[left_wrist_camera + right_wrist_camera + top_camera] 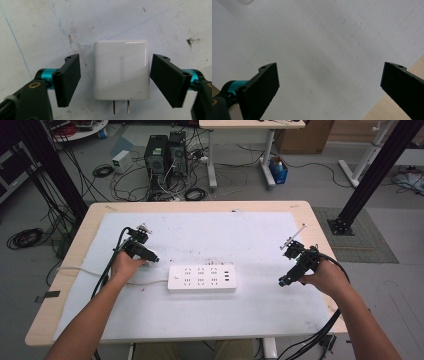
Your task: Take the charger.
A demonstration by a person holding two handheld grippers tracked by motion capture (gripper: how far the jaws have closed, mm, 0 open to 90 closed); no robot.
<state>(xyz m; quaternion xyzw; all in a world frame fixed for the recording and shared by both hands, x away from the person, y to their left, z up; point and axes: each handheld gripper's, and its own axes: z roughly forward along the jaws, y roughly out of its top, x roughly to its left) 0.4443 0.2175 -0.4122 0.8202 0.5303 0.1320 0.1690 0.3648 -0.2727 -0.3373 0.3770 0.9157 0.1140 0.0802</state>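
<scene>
You are bringing your left tongs [115, 80] down around the white charger [121, 73], which is lying flat on the white mat [37, 25] of the counter [320, 225], prongs pointing back toward you in the left gripper view. The jaws are standing narrow on either side of the charger's body, close to its sides but not yet pressing: a thin gap is showing on each side. In the high view, the left tongs [150, 256] are sitting just left of the white power strip [201, 278], well apart from your right tongs [286, 281]. The right tongs are hanging wide over bare mat near the counter's right edge, holding nothing.

This looks like the grasping step. Next, you are probably going to need to squeeze evenly on the two flat sides, then lift straight up so the prongs are coming clear before turning them toward the strip's sockets.
</scene>
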